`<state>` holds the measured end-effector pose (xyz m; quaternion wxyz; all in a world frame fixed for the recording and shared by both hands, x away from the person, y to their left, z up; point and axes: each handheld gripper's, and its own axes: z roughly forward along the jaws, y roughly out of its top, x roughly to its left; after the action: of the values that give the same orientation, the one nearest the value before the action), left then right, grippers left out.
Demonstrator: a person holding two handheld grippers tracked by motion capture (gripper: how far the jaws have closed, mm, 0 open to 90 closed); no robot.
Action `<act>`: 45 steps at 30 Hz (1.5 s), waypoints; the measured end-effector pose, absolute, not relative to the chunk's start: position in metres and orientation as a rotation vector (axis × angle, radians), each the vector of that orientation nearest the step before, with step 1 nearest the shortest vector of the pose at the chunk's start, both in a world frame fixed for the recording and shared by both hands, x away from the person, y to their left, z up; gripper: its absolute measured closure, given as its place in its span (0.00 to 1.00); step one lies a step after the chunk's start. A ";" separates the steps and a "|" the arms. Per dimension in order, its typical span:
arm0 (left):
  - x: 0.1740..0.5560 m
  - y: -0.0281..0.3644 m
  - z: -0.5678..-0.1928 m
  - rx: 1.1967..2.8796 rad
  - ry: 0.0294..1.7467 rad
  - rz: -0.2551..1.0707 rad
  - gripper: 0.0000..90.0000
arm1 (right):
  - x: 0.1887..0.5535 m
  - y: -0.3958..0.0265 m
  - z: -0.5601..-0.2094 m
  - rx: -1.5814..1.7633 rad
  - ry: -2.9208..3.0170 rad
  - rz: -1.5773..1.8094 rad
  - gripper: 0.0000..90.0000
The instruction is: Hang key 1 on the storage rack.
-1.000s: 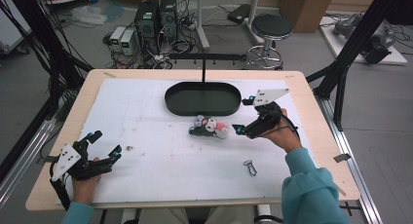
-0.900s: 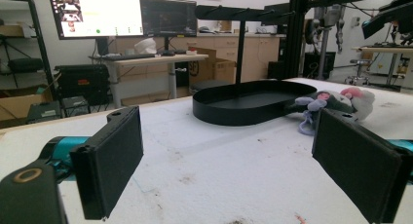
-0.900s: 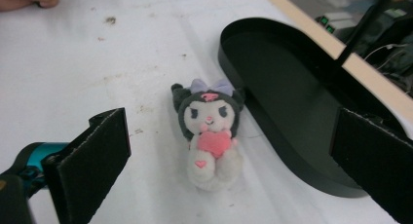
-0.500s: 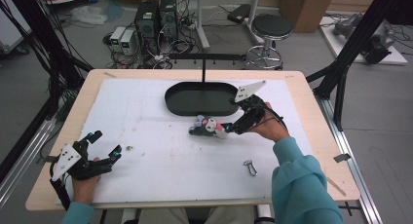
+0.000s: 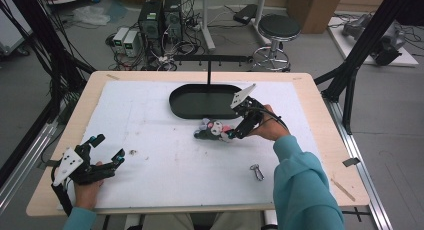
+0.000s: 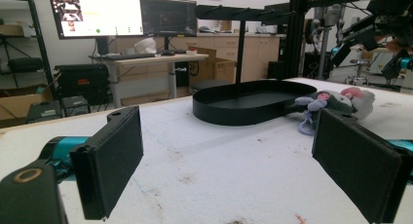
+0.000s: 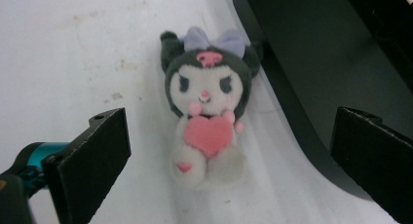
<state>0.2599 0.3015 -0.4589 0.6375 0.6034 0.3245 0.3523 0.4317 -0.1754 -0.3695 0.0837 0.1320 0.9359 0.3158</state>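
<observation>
The right tongs have advanced from the 3 o'clock side and now straddle the small dark-and-white plush doll with a pink heart, jaws spread, not yet gripping. The doll lies on the white worktop, just beside the black oval tray at its 6 o'clock edge. 1 second ago these tongs stood farther off. The left tongs stay open, idle at 8 o'clock.
</observation>
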 end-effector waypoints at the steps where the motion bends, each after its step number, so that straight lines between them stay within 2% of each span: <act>1: 0.260 0.301 -0.459 1.378 0.741 0.805 0.13 | 0.432 -0.175 -0.371 0.392 2.799 0.927 0.01; 12: 0.260 0.301 -0.459 1.379 0.740 0.806 0.13 | 0.435 -0.161 -0.388 0.362 2.882 0.784 0.01; 27: 0.260 0.302 -0.459 1.378 0.741 0.804 0.13 | 0.440 -0.152 -0.408 0.406 2.967 0.626 0.06; 30: 0.260 0.302 -0.459 1.378 0.742 0.803 0.13 | 0.441 -0.153 -0.407 0.400 2.985 0.621 0.19; 34: 0.260 0.302 -0.459 1.378 0.741 0.804 0.13 | 0.441 -0.152 -0.407 0.390 2.979 0.609 0.21; 37: 0.260 0.301 -0.459 1.377 0.741 0.805 0.13 | 0.441 -0.151 -0.410 0.379 3.009 0.597 0.28; 41: 0.260 0.302 -0.459 1.378 0.741 0.803 0.13 | 0.441 -0.150 -0.410 0.374 3.013 0.605 0.31; 42: 0.260 0.302 -0.459 1.379 0.741 0.803 0.13 | 0.441 -0.150 -0.410 0.354 3.006 0.608 0.38; 43: 0.260 0.302 -0.459 1.378 0.741 0.803 0.13 | 0.441 -0.150 -0.410 0.354 3.006 0.608 0.38; 44: 0.260 0.302 -0.459 1.378 0.741 0.803 0.13 | 0.441 -0.149 -0.409 0.355 3.002 0.602 0.43; 45: 0.260 0.302 -0.459 1.378 0.741 0.803 0.13 | 0.441 -0.149 -0.409 0.338 2.997 0.576 0.52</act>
<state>0.2600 0.3015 -0.4589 0.6375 0.6036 0.3247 0.3519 0.4409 -0.1489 -0.4093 0.0353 0.1100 0.9755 0.1875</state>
